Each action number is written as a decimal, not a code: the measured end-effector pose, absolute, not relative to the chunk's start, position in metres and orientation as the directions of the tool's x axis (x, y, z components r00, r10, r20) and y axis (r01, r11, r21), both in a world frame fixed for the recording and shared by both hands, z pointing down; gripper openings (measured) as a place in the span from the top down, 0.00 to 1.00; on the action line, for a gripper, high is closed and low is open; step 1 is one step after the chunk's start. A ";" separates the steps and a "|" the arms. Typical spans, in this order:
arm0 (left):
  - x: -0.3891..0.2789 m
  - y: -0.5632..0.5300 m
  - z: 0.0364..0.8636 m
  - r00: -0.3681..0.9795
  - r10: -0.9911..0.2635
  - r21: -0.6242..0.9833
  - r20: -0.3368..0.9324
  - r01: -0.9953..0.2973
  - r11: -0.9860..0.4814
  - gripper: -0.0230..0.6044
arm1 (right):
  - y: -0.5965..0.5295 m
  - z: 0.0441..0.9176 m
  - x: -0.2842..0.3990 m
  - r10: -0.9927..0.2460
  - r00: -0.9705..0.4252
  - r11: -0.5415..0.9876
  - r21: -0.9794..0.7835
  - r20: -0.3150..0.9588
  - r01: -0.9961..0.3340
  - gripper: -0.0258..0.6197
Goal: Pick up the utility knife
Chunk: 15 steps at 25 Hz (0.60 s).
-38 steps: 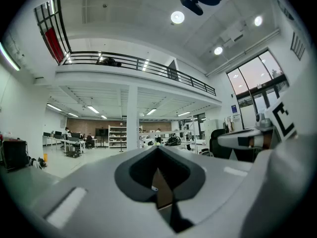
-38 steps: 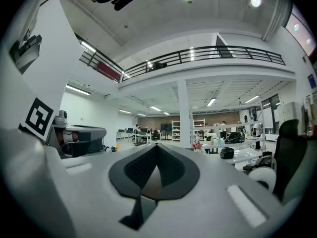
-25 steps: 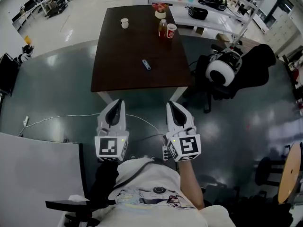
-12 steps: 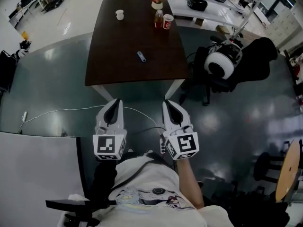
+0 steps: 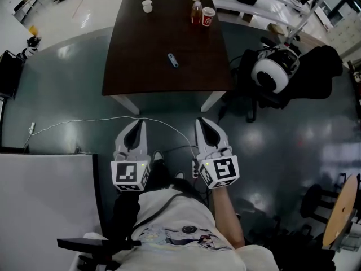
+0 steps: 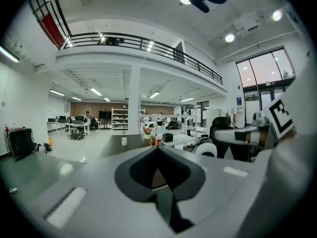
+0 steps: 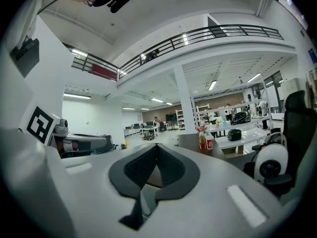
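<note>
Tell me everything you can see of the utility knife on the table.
The utility knife is a small, slim, blue-grey bar, too small here for finer detail. It lies flat and diagonal near the middle of the dark brown table, with bare tabletop all round it. Nothing but the table touches it.

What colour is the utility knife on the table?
Blue utility knife, clearest in the head view.

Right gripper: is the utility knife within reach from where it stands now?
Probably not yet. The right gripper, jaws shut, hangs short of the table; the utility knife lies mid-table. Nothing blocks the path, though.
</note>
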<state>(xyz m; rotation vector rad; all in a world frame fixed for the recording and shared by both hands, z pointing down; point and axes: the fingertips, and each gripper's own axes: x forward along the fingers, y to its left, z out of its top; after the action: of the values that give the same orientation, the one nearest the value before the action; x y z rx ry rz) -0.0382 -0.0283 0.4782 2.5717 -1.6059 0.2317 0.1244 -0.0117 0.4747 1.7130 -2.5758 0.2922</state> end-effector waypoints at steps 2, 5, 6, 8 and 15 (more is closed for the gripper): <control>-0.042 -0.043 0.476 0.433 -0.884 0.005 0.175 -0.898 -0.439 0.97 | -0.026 0.473 0.120 -0.909 -0.396 0.380 -0.134 0.127 -0.915 0.96; -0.049 -0.076 0.473 0.445 -0.882 0.010 0.157 -0.893 -0.449 0.97 | -0.056 0.468 0.107 -0.910 -0.398 0.385 -0.121 0.114 -0.915 0.96; -0.052 -0.092 0.473 0.450 -0.880 0.013 0.152 -0.891 -0.454 0.97 | -0.069 0.468 0.102 -0.913 -0.393 0.381 -0.119 0.111 -0.917 0.96; -0.054 -0.119 0.469 0.467 -0.873 0.021 0.141 -0.883 -0.469 0.97 | -0.092 0.465 0.096 -0.918 -0.381 0.369 -0.115 0.110 -0.922 0.96; -0.050 -0.166 0.460 0.509 -0.852 0.028 0.127 -0.860 -0.509 0.97 | -0.137 0.451 0.091 -0.928 -0.358 0.349 -0.093 0.103 -0.932 0.96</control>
<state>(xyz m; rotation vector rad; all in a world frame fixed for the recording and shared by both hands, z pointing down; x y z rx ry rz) -0.0499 -0.1663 0.4602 2.6517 -1.5081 0.1471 0.0909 -0.1368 0.4514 1.7614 -2.5537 0.2107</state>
